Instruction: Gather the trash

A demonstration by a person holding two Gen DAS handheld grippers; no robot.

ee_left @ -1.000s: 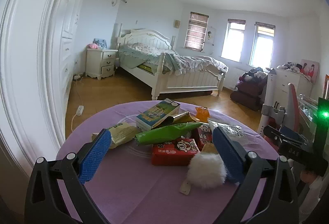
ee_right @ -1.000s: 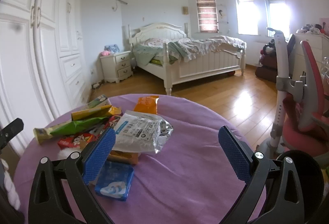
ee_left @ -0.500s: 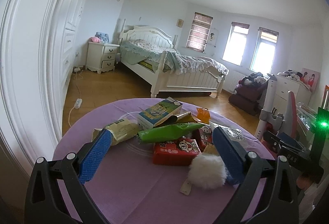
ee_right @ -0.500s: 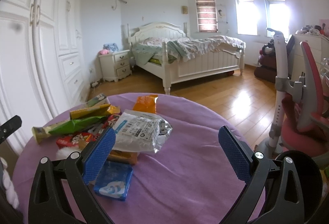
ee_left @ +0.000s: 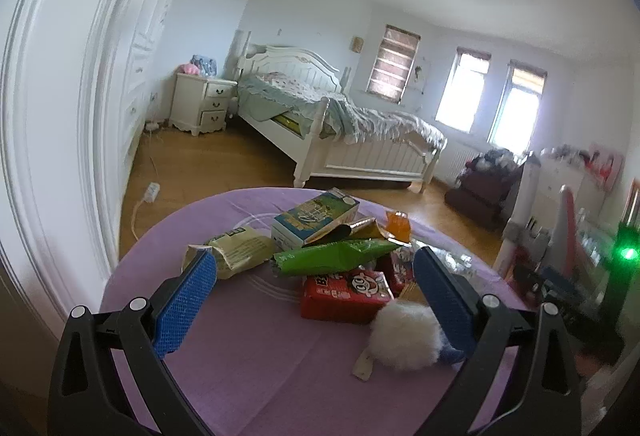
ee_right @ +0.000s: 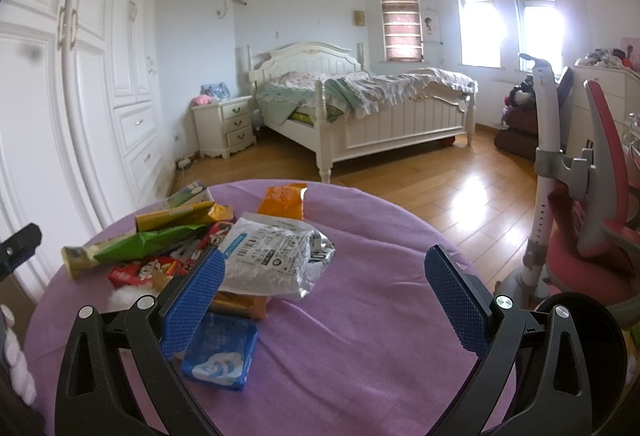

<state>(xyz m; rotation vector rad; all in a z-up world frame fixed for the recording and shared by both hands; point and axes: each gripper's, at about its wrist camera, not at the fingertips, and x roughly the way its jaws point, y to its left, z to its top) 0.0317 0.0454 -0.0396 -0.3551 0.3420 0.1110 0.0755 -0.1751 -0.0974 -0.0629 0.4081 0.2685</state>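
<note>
A pile of wrappers lies on a round purple table point(ee_left: 248, 364). In the left wrist view I see a green wrapper point(ee_left: 336, 257), a red packet point(ee_left: 346, 294), a milk carton point(ee_left: 316, 222), a pale yellow bag point(ee_left: 236, 250) and a white fluffy ball point(ee_left: 404, 338). My left gripper point(ee_left: 314, 296) is open above the near side of the pile. In the right wrist view a silver-white bag point(ee_right: 276, 260), an orange packet point(ee_right: 282, 202) and a blue packet point(ee_right: 220, 350) lie left of centre. My right gripper point(ee_right: 326, 292) is open and empty above the table point(ee_right: 360, 336).
A black round bin point(ee_right: 576, 352) stands at the table's right edge. A pink and grey chair point(ee_right: 588, 196) is on the right. A white wardrobe point(ee_right: 60, 116) lines the left wall. A bed point(ee_right: 372, 108) stands beyond on the wooden floor.
The left wrist camera has tilted and moved a little, so the pile sits slightly farther right and nearer. The right gripper has barely moved. Both stay open.
</note>
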